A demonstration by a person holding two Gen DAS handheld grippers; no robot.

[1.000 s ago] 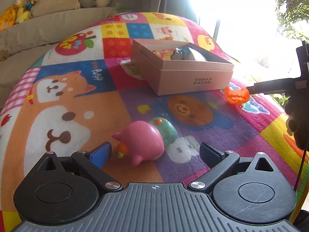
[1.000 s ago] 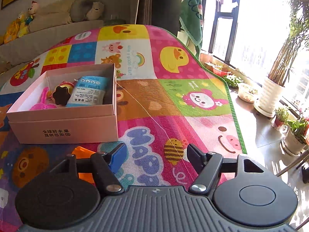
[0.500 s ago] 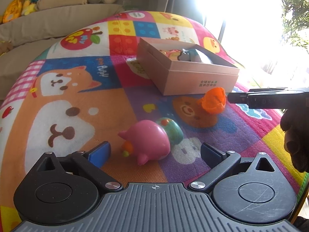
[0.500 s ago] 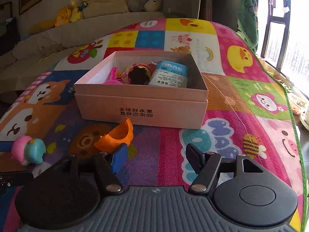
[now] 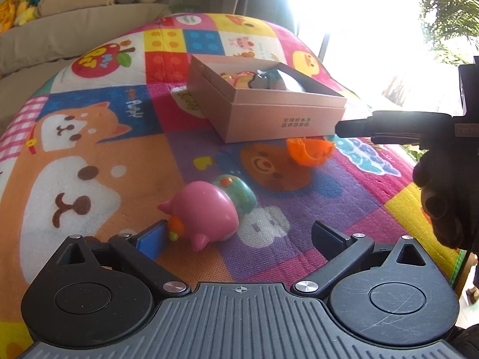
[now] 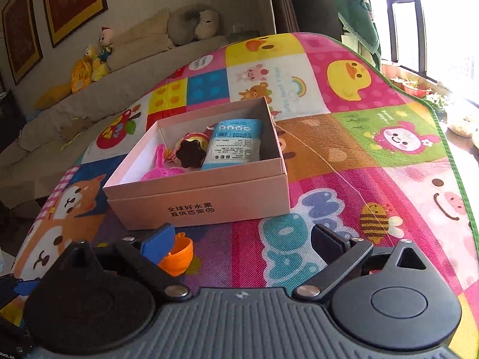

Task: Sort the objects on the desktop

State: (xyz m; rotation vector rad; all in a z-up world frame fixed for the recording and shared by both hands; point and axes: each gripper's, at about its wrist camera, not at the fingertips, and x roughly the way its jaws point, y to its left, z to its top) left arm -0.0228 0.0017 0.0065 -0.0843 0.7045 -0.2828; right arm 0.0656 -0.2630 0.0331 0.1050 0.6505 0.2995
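The right tool (image 6: 242, 240) is opening, nothing between its jaws — the orange cup-shaped toy (image 6: 179, 253) lies on the mat just before the pink box (image 6: 209, 200), so regrip squarely across its rim, then lift over the wall.

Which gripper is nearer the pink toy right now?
Left. The left gripper sits right at the pink toy, its blue pad beside it; the right gripper, jaws opening, is over by the orange shell.

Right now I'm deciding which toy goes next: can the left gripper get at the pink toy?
Probably yes. The pink toy lies on the mat just ahead of the open left gripper, nothing between them, though nearer its blue finger.
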